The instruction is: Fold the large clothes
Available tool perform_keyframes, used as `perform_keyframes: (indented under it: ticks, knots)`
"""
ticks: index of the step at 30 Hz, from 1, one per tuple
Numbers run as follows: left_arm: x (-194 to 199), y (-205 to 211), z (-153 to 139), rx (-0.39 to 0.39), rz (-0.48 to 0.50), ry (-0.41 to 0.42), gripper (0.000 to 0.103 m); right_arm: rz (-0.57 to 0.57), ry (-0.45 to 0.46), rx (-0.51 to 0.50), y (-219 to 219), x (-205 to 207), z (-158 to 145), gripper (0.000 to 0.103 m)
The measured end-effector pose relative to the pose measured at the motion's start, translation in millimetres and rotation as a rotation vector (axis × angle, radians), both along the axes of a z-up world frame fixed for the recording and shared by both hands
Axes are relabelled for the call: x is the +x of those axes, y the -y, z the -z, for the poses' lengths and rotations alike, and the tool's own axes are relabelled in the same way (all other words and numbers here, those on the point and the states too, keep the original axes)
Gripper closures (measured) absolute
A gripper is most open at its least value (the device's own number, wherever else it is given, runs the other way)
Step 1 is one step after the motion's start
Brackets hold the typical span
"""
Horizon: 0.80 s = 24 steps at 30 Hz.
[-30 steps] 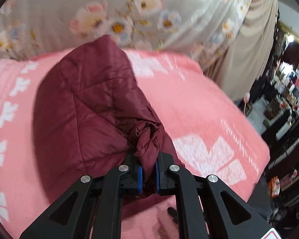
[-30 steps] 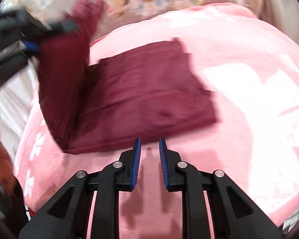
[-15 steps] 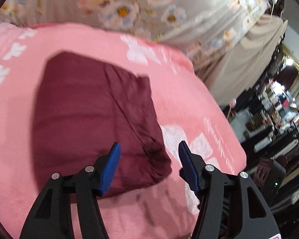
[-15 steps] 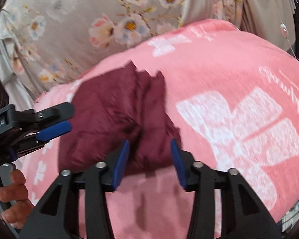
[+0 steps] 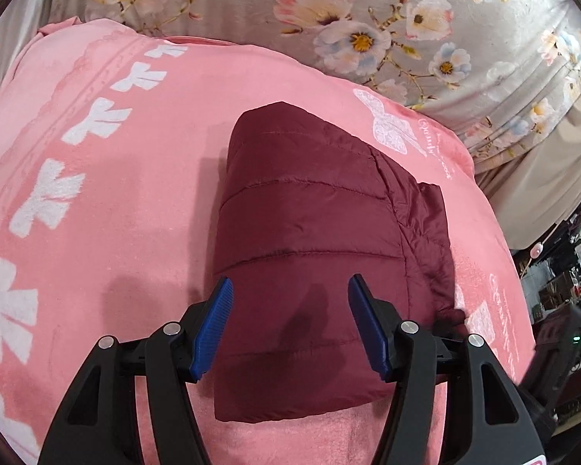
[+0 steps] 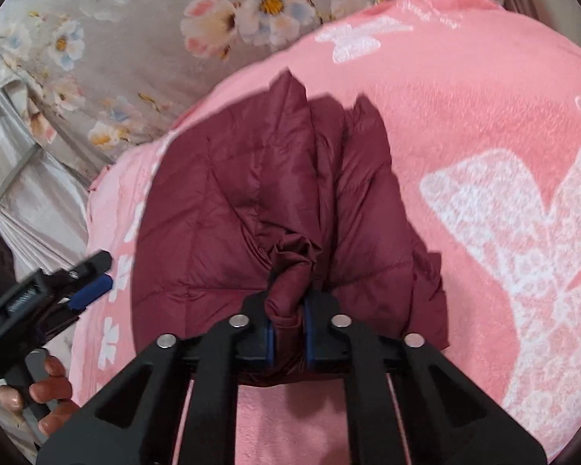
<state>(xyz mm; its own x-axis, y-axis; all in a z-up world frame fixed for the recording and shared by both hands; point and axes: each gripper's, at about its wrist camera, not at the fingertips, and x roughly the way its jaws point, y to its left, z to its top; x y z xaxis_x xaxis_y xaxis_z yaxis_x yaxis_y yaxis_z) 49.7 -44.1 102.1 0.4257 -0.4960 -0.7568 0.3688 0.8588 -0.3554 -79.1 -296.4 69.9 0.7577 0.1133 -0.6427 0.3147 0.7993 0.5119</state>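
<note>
Our right hand-held gripper [image 6: 288,323] has just closed on a bunched fold of the maroon puffer jacket [image 6: 251,209]; the left hand-held gripper [image 5: 290,321] hovers open above it, holding nothing. We judge the slick, puffy fabric could slip out, or 1 careless tug could undo the folded layers ahead.

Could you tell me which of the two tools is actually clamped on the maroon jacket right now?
The right tool: its blue pads are pinched on a bunched fold of the maroon jacket. The left tool stands open above the jacket, gripping nothing.

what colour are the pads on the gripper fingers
Blue, ribbed pads on black fingers of the left gripper; clearest in the left wrist view.
</note>
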Motion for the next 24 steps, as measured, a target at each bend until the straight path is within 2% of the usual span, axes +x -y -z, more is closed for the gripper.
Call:
perform_keyframes:
  ticks: [2, 4, 9, 18, 24]
  knots:
    - [-2, 7, 1, 0.014, 0.011, 0.012, 0.044, 0.035, 0.032, -0.051, 7, -11, -14, 0.097]
    - [-3, 18, 5, 0.03, 0.028, 0.016, 0.044, 0.07, 0.019, -0.1, 13, -19, -17, 0.097]
    - [-3, 43, 28, 0.105, 0.066, -0.008, 0.044, 0.105, -0.086, -0.153, 21, -20, 13, 0.097]
    - [-9, 59, 56, 0.204, 0.071, 0.021, 0.039, 0.096, -0.146, -0.144, 22, -9, 49, 0.095]
    - [-6, 60, 71, 0.221, 0.064, 0.024, 0.035, 0.095, -0.145, -0.149, 20, -8, 61, 0.093]
